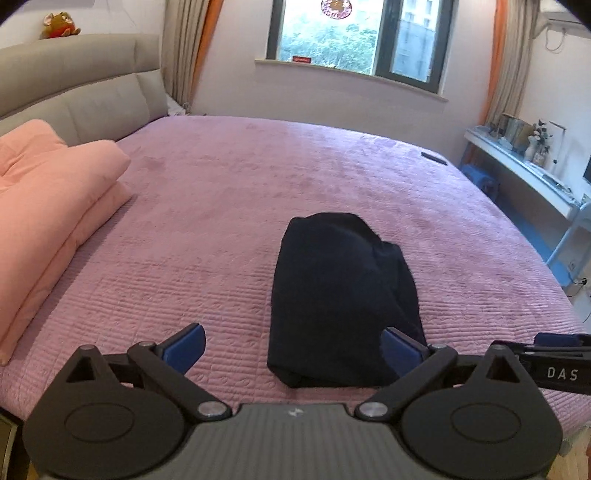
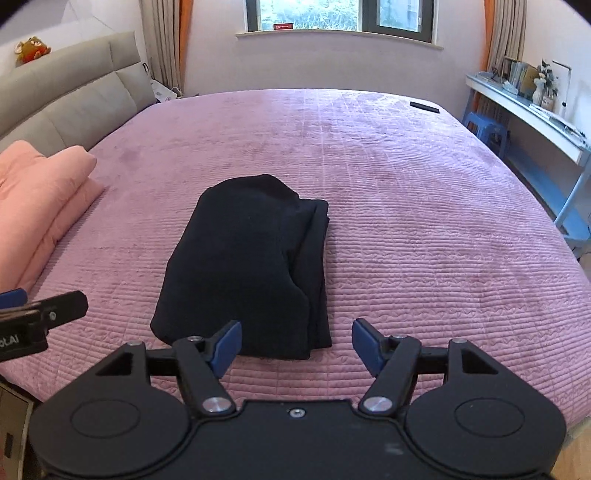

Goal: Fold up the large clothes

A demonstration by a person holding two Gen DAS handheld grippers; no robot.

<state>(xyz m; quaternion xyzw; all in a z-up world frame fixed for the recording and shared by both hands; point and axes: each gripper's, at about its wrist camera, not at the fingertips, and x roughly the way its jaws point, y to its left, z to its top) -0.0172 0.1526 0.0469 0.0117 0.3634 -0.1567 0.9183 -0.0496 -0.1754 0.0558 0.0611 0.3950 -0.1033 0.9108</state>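
A: Any writing to read?

B: Little. In the left wrist view the right hand-held gripper enters at the right edge with white letters "DAS" on its side. In the right wrist view the left hand-held gripper shows "LAI" at the left edge, cut off. A small red sign sits on the window sill, too small to read.

A: How do the grippers stand?

B: The left hand-held gripper has its blue-padded fingers spread wide, holding nothing. The right hand-held gripper is likewise spread and empty.

A: And the garment?

B: The dark navy folded garment lies as a compact, rounded-top bundle near the front edge of the bed, just ahead of both grippers, with layered folds along its right side.

A: Room around it?

B: A wide stretch of pink quilted bedspread lies bare on every side. A folded peach-pink duvet sits well apart at the left by the grey padded headboard. A small black flat object lies near the far right corner.

A: The room?

B: A window with beige and orange curtains, a pale blue table with clutter at the right, a blue plastic stool beside it, and a brown plush toy on the headboard.
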